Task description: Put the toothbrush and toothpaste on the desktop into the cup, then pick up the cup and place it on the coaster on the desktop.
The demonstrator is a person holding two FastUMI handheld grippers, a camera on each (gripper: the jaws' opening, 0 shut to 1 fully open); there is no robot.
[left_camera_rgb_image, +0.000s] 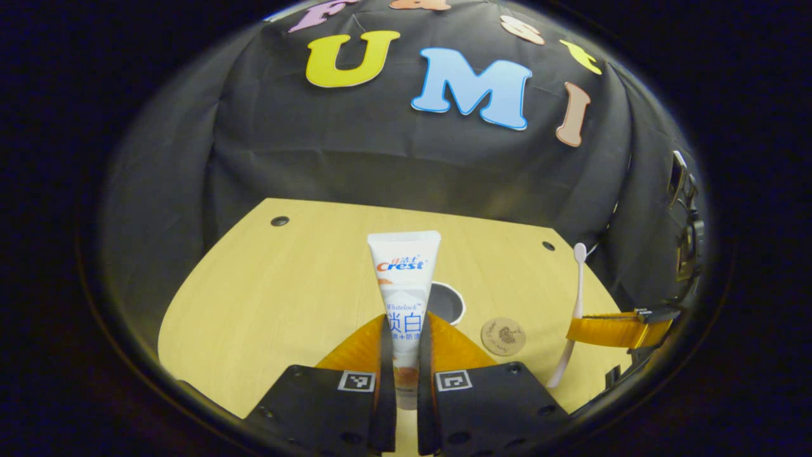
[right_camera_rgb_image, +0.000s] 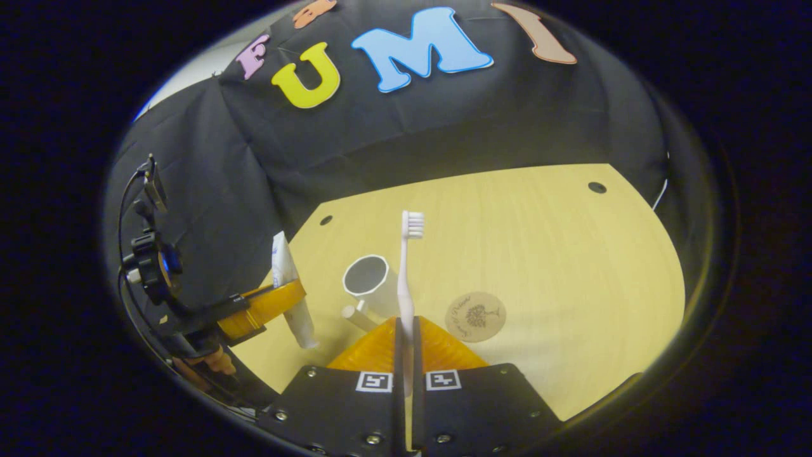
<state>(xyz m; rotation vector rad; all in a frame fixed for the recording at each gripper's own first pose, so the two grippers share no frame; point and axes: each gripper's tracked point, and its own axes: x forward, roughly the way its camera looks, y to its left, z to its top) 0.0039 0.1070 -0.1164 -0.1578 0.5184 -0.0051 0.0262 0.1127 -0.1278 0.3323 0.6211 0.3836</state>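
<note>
left tongs [left_camera_rgb_image: 406, 355]: clamped on the white plastic toothpaste tube [left_camera_rgb_image: 404, 279], held upright above the counter
right tongs [right_camera_rgb_image: 406, 346]: pinching the white toothbrush [right_camera_rgb_image: 406, 273], bristles up
white cup [right_camera_rgb_image: 368, 279]: on the pale wooden counter [right_camera_rgb_image: 571, 266], round wooden coaster [right_camera_rgb_image: 476, 316] near it

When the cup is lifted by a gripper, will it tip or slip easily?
The cup looks tall and narrow, so a push near its rim could probably tip it. Its smooth white wall may slip. It stands empty, likely light, beside the coaster.

Even light, sharp, fisheye-warped edges
</note>
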